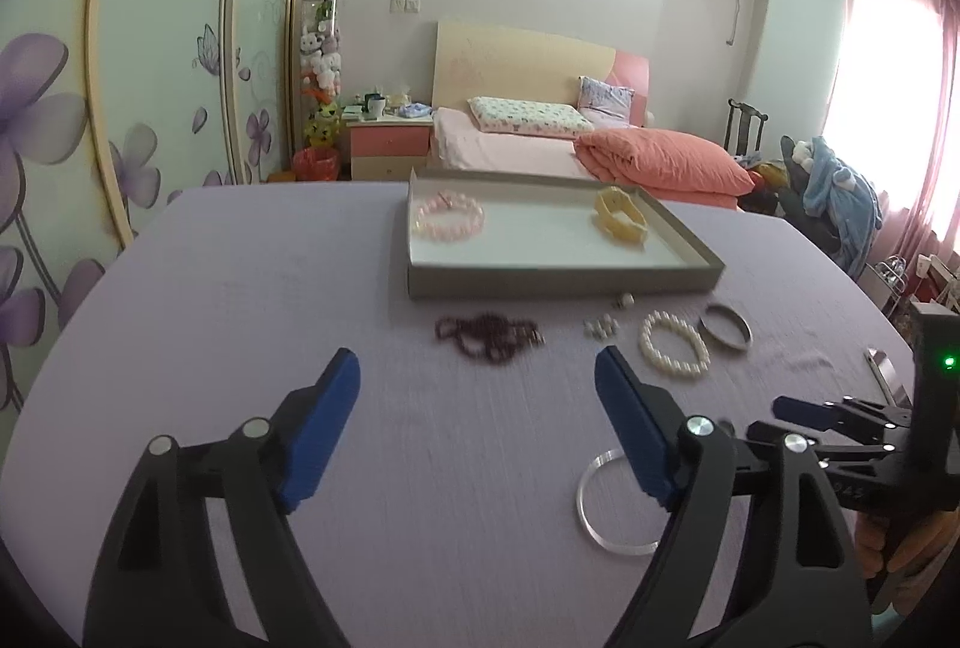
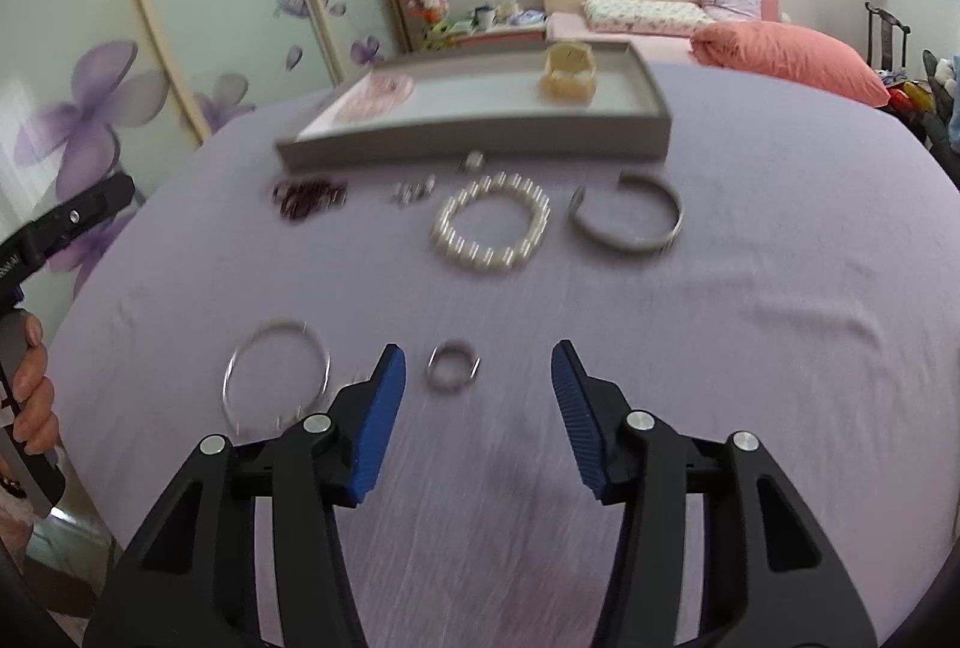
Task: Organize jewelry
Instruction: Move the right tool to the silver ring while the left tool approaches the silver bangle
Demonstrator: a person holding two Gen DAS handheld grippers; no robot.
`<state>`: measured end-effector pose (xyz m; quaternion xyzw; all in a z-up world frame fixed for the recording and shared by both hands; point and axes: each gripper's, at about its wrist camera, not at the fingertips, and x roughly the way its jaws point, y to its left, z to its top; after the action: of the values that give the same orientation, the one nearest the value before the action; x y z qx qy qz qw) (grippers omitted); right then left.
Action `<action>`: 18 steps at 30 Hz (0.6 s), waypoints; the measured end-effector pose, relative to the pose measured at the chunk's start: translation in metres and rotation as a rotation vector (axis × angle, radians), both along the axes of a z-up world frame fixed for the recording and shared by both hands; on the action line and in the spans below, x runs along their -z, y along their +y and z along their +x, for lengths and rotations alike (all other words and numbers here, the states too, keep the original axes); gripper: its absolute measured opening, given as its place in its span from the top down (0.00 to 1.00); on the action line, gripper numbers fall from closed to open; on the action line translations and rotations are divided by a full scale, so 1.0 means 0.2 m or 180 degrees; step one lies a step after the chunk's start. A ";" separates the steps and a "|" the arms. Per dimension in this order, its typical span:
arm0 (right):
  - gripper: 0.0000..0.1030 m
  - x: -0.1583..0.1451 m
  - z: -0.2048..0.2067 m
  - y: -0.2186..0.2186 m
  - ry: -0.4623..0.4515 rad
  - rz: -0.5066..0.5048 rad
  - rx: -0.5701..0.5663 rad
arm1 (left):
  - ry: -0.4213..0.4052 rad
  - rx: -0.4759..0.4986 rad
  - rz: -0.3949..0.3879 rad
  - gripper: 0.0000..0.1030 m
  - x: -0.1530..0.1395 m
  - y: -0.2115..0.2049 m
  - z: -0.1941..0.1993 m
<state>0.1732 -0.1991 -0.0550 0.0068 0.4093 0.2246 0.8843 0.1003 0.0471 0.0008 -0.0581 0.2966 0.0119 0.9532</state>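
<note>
Jewelry lies loose on the lilac-covered table [image 2: 750,258], with two pieces already in the grey tray [image 2: 474,132].

My right gripper [image 2: 478,378] hangs with its fingers moderately apart and empty just short of a small metal ring [image 2: 453,366]; I judge it light, hard and slippery, best pinched across its rim. My left gripper [image 1: 477,396] is spread wide and empty. Beside the ring lies a clear bangle [image 2: 276,378], stiff and likely to skid. Farther off are a pearl bracelet [image 2: 492,225], floppy, a grey cuff [image 2: 627,219], dark beads [image 2: 309,195] and small earrings [image 2: 414,192]. The tray holds a pink bead bracelet [image 1: 450,218] and a yellow bangle [image 1: 621,216]. Nothing blocks the ring.
</note>
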 end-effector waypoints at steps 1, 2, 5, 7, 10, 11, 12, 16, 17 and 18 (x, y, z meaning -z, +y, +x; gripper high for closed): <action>0.53 0.01 -0.01 0.01 0.0018 -0.0023 -0.0016 | 0.0010 0.0003 0.0006 0.21 0.02 -0.01 -0.03; 0.53 0.03 -0.03 0.00 0.0029 -0.0042 -0.0018 | 0.0019 0.0006 0.0017 0.21 0.03 -0.02 -0.05; 0.55 0.06 -0.05 0.02 0.0074 -0.0093 0.0000 | 0.0043 0.0030 0.0053 0.20 0.05 -0.03 -0.10; 0.57 0.06 -0.05 0.04 0.0055 -0.0158 0.0003 | 0.0059 0.0043 0.0078 0.20 0.06 -0.04 -0.12; 0.59 0.07 -0.05 0.08 0.0042 -0.0246 -0.0014 | 0.0076 0.0061 0.0073 0.19 0.06 -0.05 -0.14; 0.59 0.07 -0.05 0.10 0.0028 -0.0308 -0.0023 | 0.0083 0.0071 0.0073 0.19 0.07 -0.06 -0.15; 0.61 0.07 -0.04 0.12 0.0014 -0.0350 -0.0026 | 0.0086 0.0074 0.0075 0.19 0.07 -0.06 -0.15; 0.66 0.08 -0.01 0.15 -0.0035 -0.0473 -0.0031 | 0.0109 0.0088 0.0071 0.19 0.08 -0.07 -0.16; 0.66 0.08 -0.01 0.16 -0.0043 -0.0480 -0.0032 | 0.0115 0.0092 0.0070 0.19 0.09 -0.07 -0.16; 0.66 0.08 0.00 0.16 -0.0041 -0.0480 -0.0028 | 0.0123 0.0091 0.0075 0.18 0.09 -0.07 -0.16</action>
<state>0.1727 -0.1671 -0.0706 -0.0631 0.4194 0.1970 0.8839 0.0679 0.0327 -0.0171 -0.0424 0.3157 0.0028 0.9479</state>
